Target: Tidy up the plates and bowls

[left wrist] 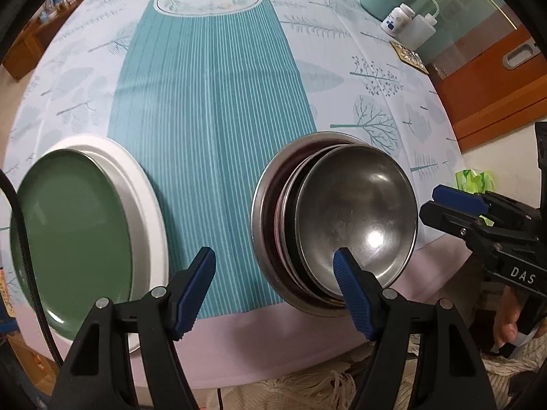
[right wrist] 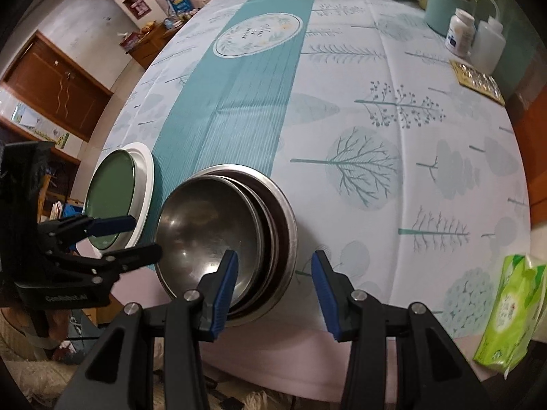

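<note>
1. Left tool hangs open and empty; its right finger overlaps the steel bowls, contact unclear.
2. Right tool gapes half open, gripping nothing, straddling the near rim of the stack of steel bowls.
3. Left of both tools, a green plate lies in a white plate on the desk.
4. Right of the right tool: a green tissue pack.

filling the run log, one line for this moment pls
left tongs: open | right tongs: open, astride rim of stacked steel bowls | green plate on white plate
</note>
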Demonstrator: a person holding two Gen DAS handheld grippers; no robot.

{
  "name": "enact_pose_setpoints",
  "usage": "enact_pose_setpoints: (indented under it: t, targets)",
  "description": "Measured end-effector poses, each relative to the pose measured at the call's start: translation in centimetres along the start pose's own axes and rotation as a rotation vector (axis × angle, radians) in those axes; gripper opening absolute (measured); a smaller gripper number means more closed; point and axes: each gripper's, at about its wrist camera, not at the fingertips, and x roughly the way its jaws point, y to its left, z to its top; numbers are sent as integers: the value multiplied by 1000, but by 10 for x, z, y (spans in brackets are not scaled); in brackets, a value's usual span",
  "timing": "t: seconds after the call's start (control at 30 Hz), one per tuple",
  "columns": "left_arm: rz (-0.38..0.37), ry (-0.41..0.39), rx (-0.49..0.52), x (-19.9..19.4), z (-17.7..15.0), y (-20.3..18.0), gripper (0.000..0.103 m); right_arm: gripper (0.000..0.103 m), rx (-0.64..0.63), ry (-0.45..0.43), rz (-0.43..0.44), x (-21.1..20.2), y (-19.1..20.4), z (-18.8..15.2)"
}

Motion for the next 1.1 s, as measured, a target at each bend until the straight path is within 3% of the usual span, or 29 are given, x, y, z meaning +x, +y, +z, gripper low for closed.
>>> enact_pose_setpoints:
  t: [0.6, 0.97, 1.1]
  targets:
    - [-49, 49, -14, 33, 16, -8, 68, 45, 46, 70, 16, 27, -7, 3]
    - [-81, 86, -48, 42, 17, -3, 44, 45, 90, 131, 70, 42, -14, 5]
    - [-83, 97, -58, 42, 15, 0, 40, 45, 100, 151, 87, 47, -14, 5]
